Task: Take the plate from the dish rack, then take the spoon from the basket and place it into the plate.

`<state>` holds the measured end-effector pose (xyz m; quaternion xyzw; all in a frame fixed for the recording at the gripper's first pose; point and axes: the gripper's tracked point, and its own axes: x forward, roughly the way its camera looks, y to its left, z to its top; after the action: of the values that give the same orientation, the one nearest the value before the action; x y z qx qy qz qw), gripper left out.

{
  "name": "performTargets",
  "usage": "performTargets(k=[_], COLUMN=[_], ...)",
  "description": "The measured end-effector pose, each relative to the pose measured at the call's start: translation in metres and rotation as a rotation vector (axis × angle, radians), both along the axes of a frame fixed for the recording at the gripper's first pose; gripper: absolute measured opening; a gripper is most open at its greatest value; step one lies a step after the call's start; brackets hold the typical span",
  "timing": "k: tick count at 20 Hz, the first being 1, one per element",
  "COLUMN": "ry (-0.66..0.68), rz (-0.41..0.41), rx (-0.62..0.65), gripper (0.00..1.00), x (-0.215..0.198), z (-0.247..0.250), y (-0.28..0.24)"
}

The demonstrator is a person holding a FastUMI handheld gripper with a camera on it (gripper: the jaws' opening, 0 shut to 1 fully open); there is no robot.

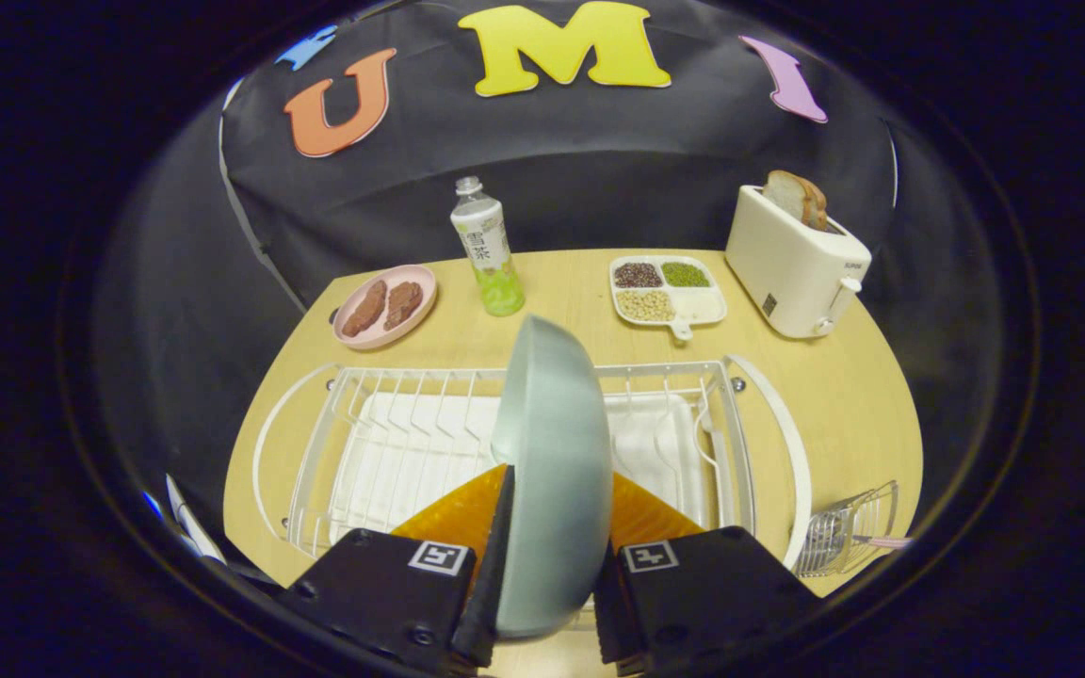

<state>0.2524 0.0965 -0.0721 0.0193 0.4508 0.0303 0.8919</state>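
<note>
Clamped between the jaws of the gripper (550,556), the pale green plate (547,471) stands on edge above the white dish rack (392,443). That rack spreads across the wooden surface (844,395), with a toaster (792,273) far beyond. Right of the rack sits the small wire basket (849,541), a pink spoon handle (886,541) poking out.

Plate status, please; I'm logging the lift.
Gripper shut on plate, held on edge above dish rack. Basket at rack's right end, spoon unclear. Nothing blocking.
</note>
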Motion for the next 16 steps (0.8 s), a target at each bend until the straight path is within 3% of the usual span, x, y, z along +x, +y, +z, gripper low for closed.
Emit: performTargets(k=[4,7,16], ry=[0.003,-0.072,-0.182], rz=[-0.086,-0.159,-0.184], rx=[-0.026,-0.05,-0.201], gripper=[0.4,0.36,0.33], x=[-0.001,0.009,0.011], z=[0.003,0.021,0.061], y=[-0.004,-0.007,-0.005])
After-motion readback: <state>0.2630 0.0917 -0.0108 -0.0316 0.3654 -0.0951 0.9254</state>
